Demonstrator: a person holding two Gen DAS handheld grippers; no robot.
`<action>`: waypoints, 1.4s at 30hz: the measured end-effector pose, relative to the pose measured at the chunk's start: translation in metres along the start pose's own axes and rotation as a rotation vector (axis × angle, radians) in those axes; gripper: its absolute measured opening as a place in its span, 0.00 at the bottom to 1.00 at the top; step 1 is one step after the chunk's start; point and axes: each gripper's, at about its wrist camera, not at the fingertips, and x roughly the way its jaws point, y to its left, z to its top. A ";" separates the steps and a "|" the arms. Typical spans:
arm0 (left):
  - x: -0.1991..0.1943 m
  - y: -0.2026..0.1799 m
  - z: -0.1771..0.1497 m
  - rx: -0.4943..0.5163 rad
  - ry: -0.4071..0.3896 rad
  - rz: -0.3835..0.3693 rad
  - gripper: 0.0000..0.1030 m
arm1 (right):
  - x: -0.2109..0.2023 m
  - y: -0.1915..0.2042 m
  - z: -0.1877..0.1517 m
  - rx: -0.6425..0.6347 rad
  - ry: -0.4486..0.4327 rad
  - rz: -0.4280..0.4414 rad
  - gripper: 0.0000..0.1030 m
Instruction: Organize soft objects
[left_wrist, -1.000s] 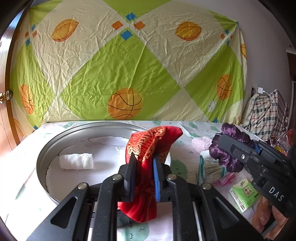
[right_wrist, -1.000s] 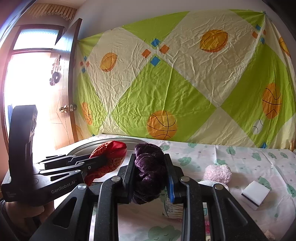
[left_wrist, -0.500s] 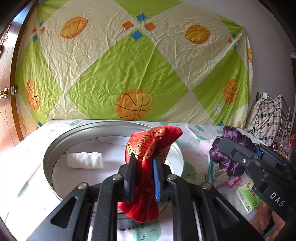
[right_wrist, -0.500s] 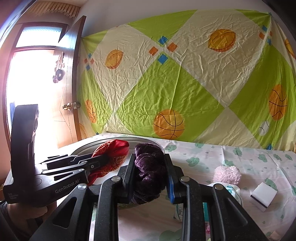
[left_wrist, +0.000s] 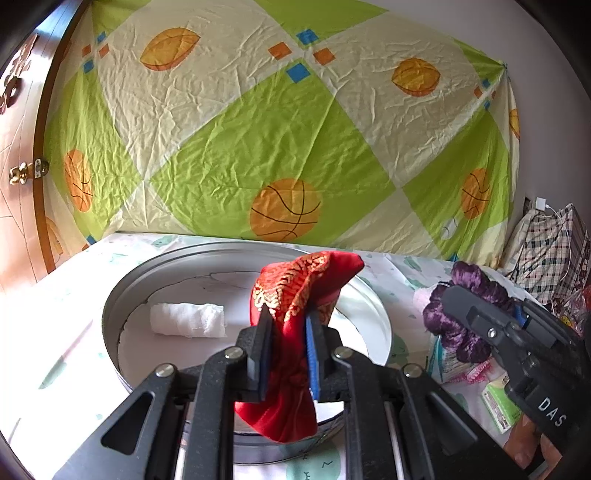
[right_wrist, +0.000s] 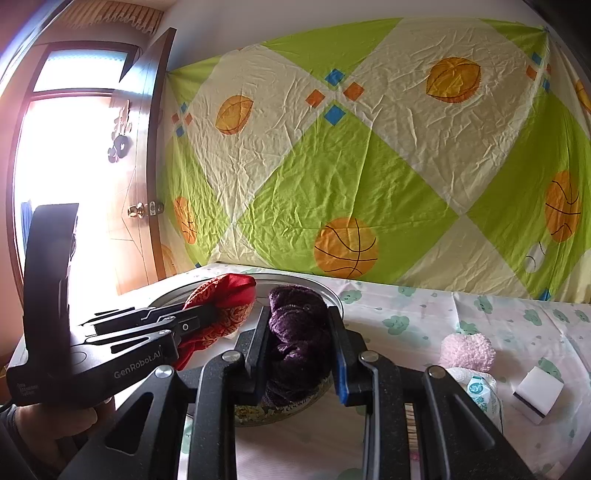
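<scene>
My left gripper (left_wrist: 286, 343) is shut on a red and gold brocade pouch (left_wrist: 295, 295), held above the near rim of a round metal tin (left_wrist: 122, 295). A white gauze roll (left_wrist: 188, 319) lies inside the tin at its left. My right gripper (right_wrist: 299, 339) is shut on a purple velvet scrunchie (right_wrist: 299, 325), just right of the tin. The left wrist view shows that scrunchie (left_wrist: 458, 328) at the right, and the right wrist view shows the pouch (right_wrist: 221, 306) at the left. A pink fluffy ball (right_wrist: 467, 350) rests on the table to the right.
A white sponge block (right_wrist: 537, 391), a tissue pack (right_wrist: 480, 391) and a green packet (left_wrist: 500, 406) lie on the printed tablecloth at the right. A plaid bag (left_wrist: 546, 251) stands at the far right. A patterned sheet (left_wrist: 277, 129) hangs behind, and a wooden door (right_wrist: 144, 166) is at the left.
Both grippers have shifted toward the tin with their loads; the tin and gauze roll sit more to the right in the left wrist view. Neither grip has altered.
</scene>
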 end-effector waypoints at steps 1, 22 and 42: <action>0.000 0.000 0.000 -0.001 0.000 0.001 0.13 | 0.000 -0.001 0.000 0.000 -0.001 0.002 0.29; 0.002 0.016 0.001 -0.062 -0.005 0.058 0.13 | 0.011 0.006 0.001 -0.001 0.013 0.001 0.29; 0.006 0.028 0.001 -0.093 0.006 0.169 0.13 | 0.043 0.026 0.006 -0.004 0.044 -0.033 0.29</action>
